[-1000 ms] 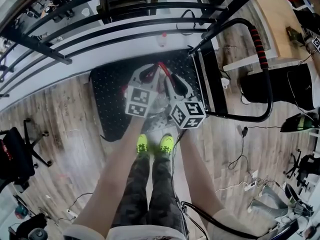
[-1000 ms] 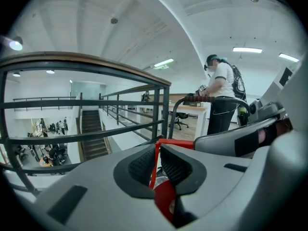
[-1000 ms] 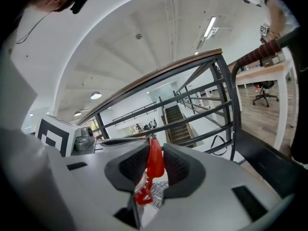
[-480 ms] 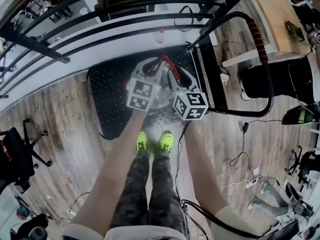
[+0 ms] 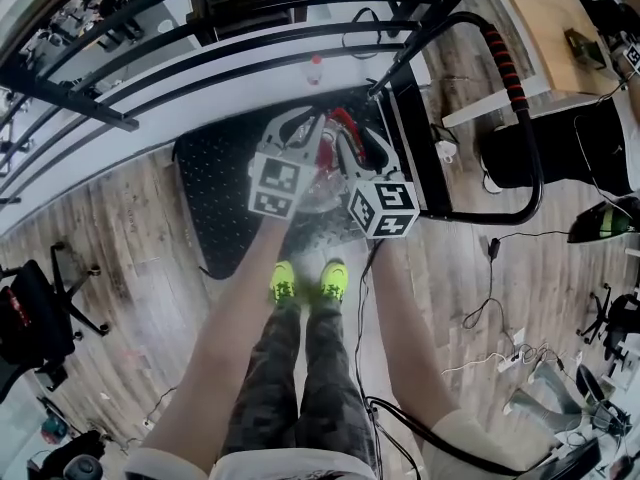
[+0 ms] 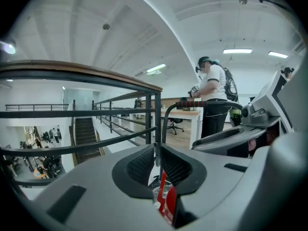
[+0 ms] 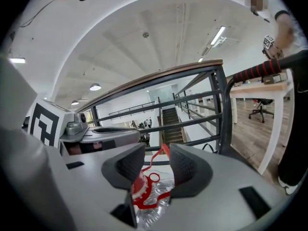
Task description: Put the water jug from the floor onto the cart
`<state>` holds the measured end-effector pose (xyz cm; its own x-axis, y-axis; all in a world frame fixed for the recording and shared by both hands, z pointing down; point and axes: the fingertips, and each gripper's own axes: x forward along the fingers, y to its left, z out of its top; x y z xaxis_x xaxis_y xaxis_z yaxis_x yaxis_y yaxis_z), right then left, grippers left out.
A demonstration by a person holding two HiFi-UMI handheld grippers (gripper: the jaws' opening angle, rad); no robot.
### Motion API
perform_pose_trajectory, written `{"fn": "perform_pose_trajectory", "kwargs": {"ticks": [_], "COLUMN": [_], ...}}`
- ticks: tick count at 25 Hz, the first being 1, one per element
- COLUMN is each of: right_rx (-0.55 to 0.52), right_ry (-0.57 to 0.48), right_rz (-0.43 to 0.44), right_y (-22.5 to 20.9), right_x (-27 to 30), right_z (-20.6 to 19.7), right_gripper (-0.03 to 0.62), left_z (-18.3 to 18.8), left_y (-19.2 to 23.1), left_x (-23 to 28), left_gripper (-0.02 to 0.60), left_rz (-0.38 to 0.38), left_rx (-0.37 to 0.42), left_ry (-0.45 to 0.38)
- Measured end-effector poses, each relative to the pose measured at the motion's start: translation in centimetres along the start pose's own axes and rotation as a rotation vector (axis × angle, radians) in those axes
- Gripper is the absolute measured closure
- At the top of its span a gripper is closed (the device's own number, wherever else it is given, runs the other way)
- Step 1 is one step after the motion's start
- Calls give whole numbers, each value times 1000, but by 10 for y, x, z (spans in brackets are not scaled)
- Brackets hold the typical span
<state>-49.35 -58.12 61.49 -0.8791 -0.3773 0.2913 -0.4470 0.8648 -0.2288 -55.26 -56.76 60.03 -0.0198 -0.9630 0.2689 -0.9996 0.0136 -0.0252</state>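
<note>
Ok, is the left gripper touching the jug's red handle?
Touching. In the left gripper view the left gripper has its jaws pinched on the red handle, pads against both its sides.

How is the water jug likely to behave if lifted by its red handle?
The red handle is a thin looped strap, so it probably flexes and lets the water jug swing under the left tongs clamped on it. The clear wall looks crinkled and thin, likely denting if squeezed. On the studded cart it should hardly slide.
</note>
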Motion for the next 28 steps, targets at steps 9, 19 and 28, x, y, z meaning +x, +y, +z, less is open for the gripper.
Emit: {"fn": "perform_pose_trajectory", "kwargs": {"ticks": [9,19,28], "right_rx": [-34,-64,-76], "right_ry": [-43,-104,-128], "right_rz": [27,53,38], "right_y": [14,43,44], "right_x": [-7,-26,-27], "right_z": [38,85,95], "right_gripper": [450,548,562], "left_z": [29,86,95], "left_y": [-7,-15,-22], "left_x": [-10,-32,-35], "left_gripper": [554,554,554], "left_rz": [18,8,-2], "left_rx": [22,49,42], "left_ry": [-35,-98,-125]}}
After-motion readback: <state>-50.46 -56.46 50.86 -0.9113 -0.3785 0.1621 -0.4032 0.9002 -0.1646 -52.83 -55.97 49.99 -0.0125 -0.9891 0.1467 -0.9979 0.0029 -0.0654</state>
